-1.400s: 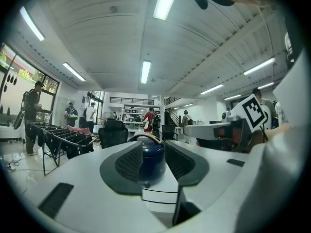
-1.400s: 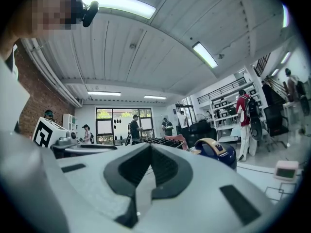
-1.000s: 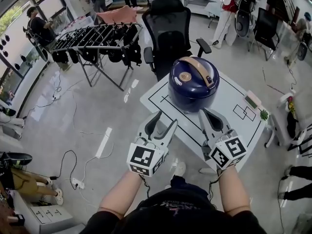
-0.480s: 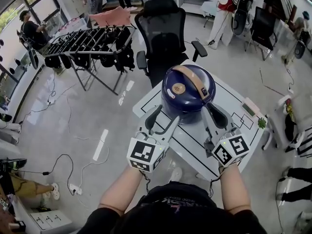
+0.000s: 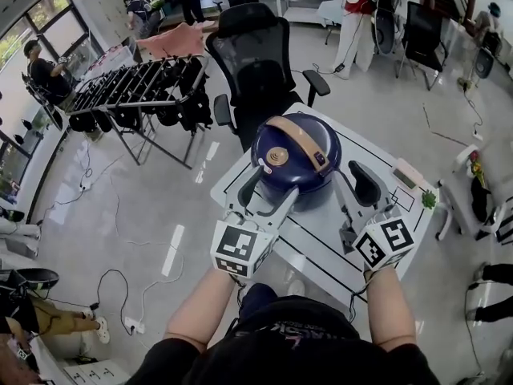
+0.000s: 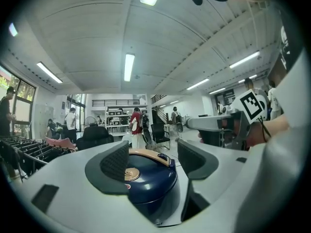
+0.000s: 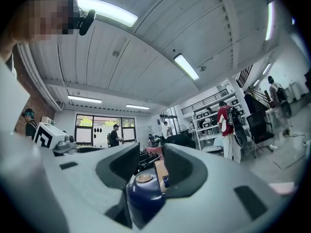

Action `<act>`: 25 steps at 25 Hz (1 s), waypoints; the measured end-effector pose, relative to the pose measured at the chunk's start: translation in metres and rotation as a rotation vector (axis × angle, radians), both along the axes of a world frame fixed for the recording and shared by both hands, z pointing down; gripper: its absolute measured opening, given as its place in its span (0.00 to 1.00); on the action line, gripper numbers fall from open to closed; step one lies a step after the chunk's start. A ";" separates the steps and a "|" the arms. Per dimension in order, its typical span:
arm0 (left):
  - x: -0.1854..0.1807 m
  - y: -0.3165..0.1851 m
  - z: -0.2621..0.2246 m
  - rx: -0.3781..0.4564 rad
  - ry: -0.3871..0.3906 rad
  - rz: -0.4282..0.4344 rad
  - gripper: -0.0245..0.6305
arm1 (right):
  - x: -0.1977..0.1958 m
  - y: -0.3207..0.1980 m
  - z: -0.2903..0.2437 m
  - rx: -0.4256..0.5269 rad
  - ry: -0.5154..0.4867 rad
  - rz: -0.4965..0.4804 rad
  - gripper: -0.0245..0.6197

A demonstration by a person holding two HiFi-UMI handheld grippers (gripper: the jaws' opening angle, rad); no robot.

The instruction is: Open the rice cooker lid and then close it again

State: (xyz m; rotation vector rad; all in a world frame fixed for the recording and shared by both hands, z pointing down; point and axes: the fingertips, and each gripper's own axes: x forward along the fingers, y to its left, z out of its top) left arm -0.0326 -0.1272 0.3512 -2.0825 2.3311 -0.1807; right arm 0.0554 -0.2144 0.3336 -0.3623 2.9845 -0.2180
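Observation:
A dark blue rice cooker [image 5: 296, 155] with a tan handle stands on the white table [image 5: 321, 243], lid down. My left gripper [image 5: 268, 192] reaches its near left side; its jaws have just been opening further, and the cooker [image 6: 146, 178] shows between them, with no pad pressing on it. My right gripper [image 5: 353, 192] hangs at the cooker's right; its jaws have just been opening from shut. In the right gripper view the cooker [image 7: 143, 193] lies just past the right gripper [image 7: 149, 166], untouched. In the left gripper view the left gripper [image 6: 148, 161] is spread wide.
A black office chair [image 5: 256, 54] stands behind the table, and a drying rack [image 5: 136, 87] to its left. A small flat device [image 5: 409, 175] and a green object [image 5: 430, 200] lie at the table's right edge. People stand at the far back.
Both grippers moved forward to the cooker, now flanking its near side. The right jaws went from shut to open; the left jaws spread wider.

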 end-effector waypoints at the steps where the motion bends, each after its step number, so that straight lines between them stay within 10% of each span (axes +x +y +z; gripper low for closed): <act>1: 0.001 -0.004 0.000 -0.004 -0.013 0.008 0.50 | 0.002 -0.004 0.000 -0.003 -0.005 0.009 0.26; 25: -0.077 -0.096 0.027 -0.127 -0.293 0.356 0.53 | -0.045 -0.063 0.007 -0.075 -0.059 0.357 0.26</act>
